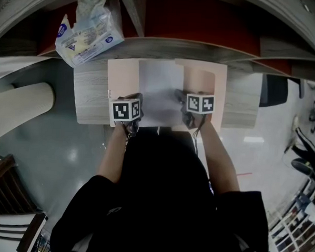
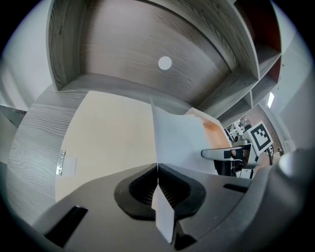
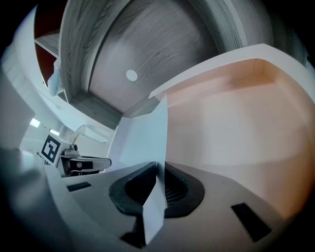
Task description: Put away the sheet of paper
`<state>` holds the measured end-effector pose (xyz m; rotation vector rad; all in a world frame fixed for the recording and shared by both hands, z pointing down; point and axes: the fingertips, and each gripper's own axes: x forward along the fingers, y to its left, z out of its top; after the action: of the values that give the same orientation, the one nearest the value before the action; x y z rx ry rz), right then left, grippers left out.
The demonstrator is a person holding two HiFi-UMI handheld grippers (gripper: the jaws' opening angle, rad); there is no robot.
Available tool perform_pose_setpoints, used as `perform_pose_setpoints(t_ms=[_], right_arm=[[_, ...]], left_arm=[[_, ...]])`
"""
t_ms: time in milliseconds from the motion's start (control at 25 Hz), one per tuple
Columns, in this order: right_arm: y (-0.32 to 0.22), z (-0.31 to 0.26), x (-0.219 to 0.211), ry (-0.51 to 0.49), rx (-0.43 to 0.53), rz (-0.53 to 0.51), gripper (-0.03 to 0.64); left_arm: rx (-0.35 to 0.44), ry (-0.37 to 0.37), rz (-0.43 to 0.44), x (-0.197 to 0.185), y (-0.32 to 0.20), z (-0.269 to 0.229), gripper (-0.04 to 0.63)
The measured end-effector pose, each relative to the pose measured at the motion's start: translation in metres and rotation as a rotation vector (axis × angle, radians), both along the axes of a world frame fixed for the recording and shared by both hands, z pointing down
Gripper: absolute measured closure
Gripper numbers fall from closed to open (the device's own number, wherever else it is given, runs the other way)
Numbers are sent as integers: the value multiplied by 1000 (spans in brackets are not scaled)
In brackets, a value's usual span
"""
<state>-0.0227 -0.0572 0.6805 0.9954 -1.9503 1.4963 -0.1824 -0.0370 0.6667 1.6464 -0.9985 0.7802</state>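
A white sheet of paper point(image 1: 159, 91) hangs between my two grippers above an open peach folder point(image 1: 122, 73) that lies on the wooden desk. My left gripper point(image 1: 136, 107) is shut on the sheet's near left edge, the paper point(image 2: 179, 142) pinched between its jaws. My right gripper point(image 1: 181, 104) is shut on the near right edge of the paper point(image 3: 142, 140), which stands edge-on from the jaws. The folder's left leaf point(image 2: 108, 133) lies flat. Its right leaf point(image 3: 236, 118) curls up at the far edge. Each gripper view shows the other gripper point(image 2: 236, 153) point(image 3: 81, 163) across the sheet.
A plastic bag of packets point(image 1: 89, 27) lies on the shelf at the back left. Grey wooden shelf walls point(image 2: 147, 44) rise right behind the desk point(image 1: 88, 93). A cream cylinder point(image 1: 19, 107) sits to the left of the desk, and a dark chair point(image 1: 275, 89) to the right.
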Motion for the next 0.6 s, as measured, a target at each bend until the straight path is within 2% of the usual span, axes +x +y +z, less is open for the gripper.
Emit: perform_pose_setpoints(t_ms=[120,160,240,440,600], right_arm=[[0,-1,5,5,7,12,592],[0,-1,7,6,10,15,574],[0,-2,9,9,14,19,497],[0,-5,13,12,29,25,460],[-1,-7,22,71,57,21,415]], left_arm=[[-1,4,6,5,1,0,548],[-2,4,7,6,1,0,548],[-5,3,8,7,3,0,548],[-8,9,-1,9,5,0,548],[-16,14,-13,9,7,1,548]])
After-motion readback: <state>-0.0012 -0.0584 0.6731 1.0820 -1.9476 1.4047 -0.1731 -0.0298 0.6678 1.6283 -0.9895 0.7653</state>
